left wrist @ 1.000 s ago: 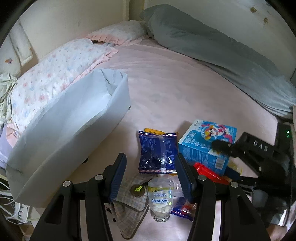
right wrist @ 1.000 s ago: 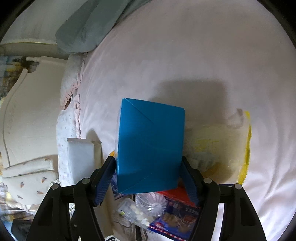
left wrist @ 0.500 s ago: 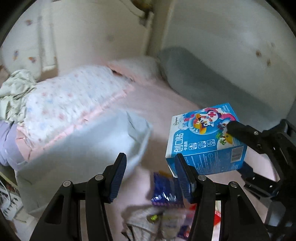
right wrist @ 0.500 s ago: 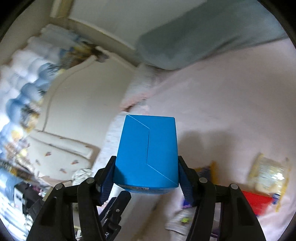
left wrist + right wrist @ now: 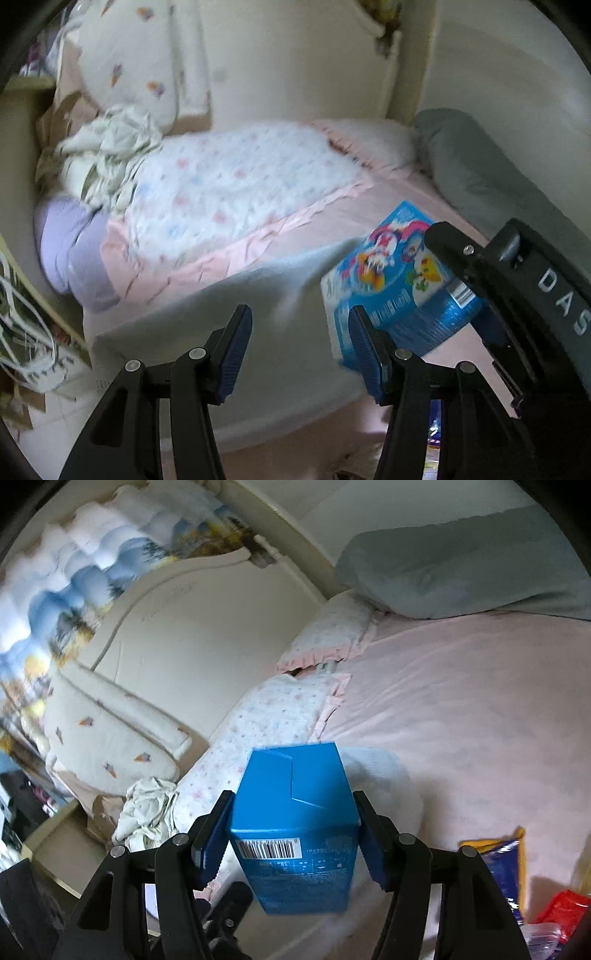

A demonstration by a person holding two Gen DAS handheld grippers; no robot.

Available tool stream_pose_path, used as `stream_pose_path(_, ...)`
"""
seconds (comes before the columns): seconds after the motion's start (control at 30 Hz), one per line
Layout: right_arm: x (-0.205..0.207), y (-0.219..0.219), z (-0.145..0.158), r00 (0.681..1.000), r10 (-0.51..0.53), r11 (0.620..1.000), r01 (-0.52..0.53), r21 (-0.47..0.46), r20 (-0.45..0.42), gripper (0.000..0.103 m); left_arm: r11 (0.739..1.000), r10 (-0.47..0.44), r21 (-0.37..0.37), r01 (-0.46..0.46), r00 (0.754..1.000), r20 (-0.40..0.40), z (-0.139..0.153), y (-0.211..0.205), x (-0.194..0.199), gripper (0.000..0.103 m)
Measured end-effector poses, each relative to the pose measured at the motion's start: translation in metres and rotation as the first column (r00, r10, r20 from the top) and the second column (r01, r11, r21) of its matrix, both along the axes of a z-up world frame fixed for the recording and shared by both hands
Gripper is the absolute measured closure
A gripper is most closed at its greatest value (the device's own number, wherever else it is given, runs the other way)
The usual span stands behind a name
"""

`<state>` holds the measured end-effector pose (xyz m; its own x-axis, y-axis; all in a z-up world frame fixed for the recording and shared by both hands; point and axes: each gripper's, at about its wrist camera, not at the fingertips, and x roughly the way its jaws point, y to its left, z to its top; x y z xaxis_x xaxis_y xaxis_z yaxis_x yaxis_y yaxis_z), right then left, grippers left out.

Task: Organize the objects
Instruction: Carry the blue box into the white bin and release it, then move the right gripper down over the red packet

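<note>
One blue box [image 5: 293,827] lifted higher

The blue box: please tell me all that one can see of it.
The blue box is a cardboard carton, closed, with folded seams on its plain blue end. One side bears a barcode and small print; the front shows bright cartoon figures. It is off the bed, tilted, between the pads of the right tongs, which are opening slightly. Behind it lies the white bin. The left tongs stand empty beside it.
</note>
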<state>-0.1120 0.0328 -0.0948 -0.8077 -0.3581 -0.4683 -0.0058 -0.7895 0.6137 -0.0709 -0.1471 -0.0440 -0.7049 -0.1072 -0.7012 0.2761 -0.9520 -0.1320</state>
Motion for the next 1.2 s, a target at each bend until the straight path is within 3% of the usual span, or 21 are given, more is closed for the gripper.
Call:
stream_pose_path(0.1, -0.005, -0.011, -0.001, 1.0, 0.001, 0.999, -0.002, 0.042, 0.018, 0.04, 1.0, 0.024, 0.017, -0.024, 1.0, 0.019, -0.004, -0.01, 0.001, 0.049)
stream_pose_path(0.2, 0.004, -0.008, 0.008, 1.0, -0.026, 0.999, 0.026, 0.047, -0.017, 0.04, 1.0, 0.022, 0.019, -0.023, 0.999, 0.039, -0.007, -0.01, 0.001, 0.049)
stream_pose_path(0.3, 0.018, 0.005, 0.023, 0.992, -0.076, 0.997, 0.075, -0.008, -0.103, 0.038, 1.0, 0.008, 0.023, -0.01, 0.999, 0.054, -0.009, -0.006, 0.0, 0.049)
stream_pose_path(0.4, 0.028, 0.021, 0.028, 0.979, -0.125, 0.99, 0.112, -0.09, -0.163, 0.021, 1.0, -0.007, 0.03, 0.005, 0.999, 0.054, -0.007, -0.003, 0.001, 0.049)
stream_pose_path(0.43, 0.029, 0.024, 0.026, 0.976, -0.135, 0.986, 0.115, -0.12, -0.172, 0.02, 0.999, -0.011, 0.031, 0.009, 0.999, 0.05, -0.006, -0.001, 0.002, 0.049)
stream_pose_path(0.5, 0.027, 0.031, 0.019, 0.975, -0.144, 0.977, 0.115, -0.177, -0.166, 0.02, 0.999, -0.017, 0.034, 0.016, 0.999, 0.042, -0.003, 0.001, 0.005, 0.049)
stream_pose_path(0.63, 0.021, 0.038, 0.014, 0.985, -0.146, 0.976, 0.128, -0.174, -0.094, 0.02, 1.0, -0.02, 0.018, 0.02, 0.999, 0.027, 0.001, 0.003, 0.006, 0.049)
stream_pose_path(0.73, 0.032, 0.044, 0.016, 0.983, -0.18, 0.981, 0.176, -0.083, -0.043, 0.021, 0.999, -0.039, 0.035, 0.038, 0.998, 0.042, -0.002, 0.005, 0.004, 0.049)
stream_pose_path(0.83, 0.046, 0.051, 0.005, 0.965, -0.25, 0.965, 0.243, 0.096, 0.076, 0.021, 0.996, -0.09, 0.031, 0.088, 0.992, 0.086, -0.009, 0.018, 0.001, 0.049)
stream_pose_path(0.93, 0.066, 0.063, -0.018, 0.913, -0.362, 0.908, 0.298, 0.296, 0.19, 0.021, 0.987, -0.158, 0.021, 0.157, 0.979, 0.129, -0.014, 0.043, 0.002, 0.049)
stream_pose_path(1.03, 0.078, 0.081, -0.034, 0.855, -0.44, 0.867, 0.325, 0.377, 0.274, 0.021, 0.978, -0.21, 0.023, 0.209, 0.963, 0.166, -0.021, 0.064, 0.005, 0.049)
stream_pose_path(1.13, 0.079, 0.098, -0.058, 0.81, -0.433, 0.865, 0.251, 0.435, 0.396, 0.022, 0.966, -0.254, 0.023, 0.256, 0.941, 0.223, -0.032, 0.086, 0.006, 0.049)
stream_pose_path(1.2, 0.082, 0.102, -0.07, 0.781, -0.461, 0.825, 0.202, 0.527, 0.422, 0.028, 0.961, -0.275, 0.035, 0.275, 0.926, 0.26, -0.037, 0.096, 0.009, 0.049)
